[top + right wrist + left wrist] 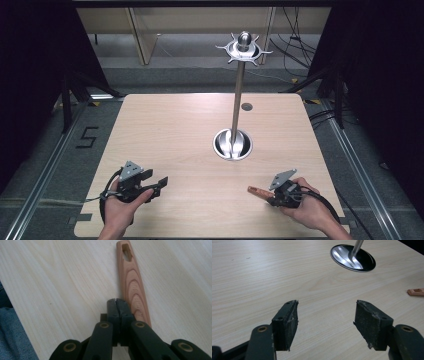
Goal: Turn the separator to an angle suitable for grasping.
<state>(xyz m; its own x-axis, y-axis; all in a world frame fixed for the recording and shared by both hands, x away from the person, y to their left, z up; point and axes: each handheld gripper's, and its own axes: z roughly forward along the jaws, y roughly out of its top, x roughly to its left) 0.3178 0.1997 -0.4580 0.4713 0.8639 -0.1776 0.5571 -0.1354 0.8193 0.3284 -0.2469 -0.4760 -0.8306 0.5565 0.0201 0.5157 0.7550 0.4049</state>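
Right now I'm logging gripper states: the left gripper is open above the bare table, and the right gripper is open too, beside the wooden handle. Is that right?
Not quite. The right gripper is shut: in the right gripper view its two jaws are pressed together with no gap, beside the wooden handle. The rest holds: the left gripper is open above the table.

Floor mark perhaps reads "5".
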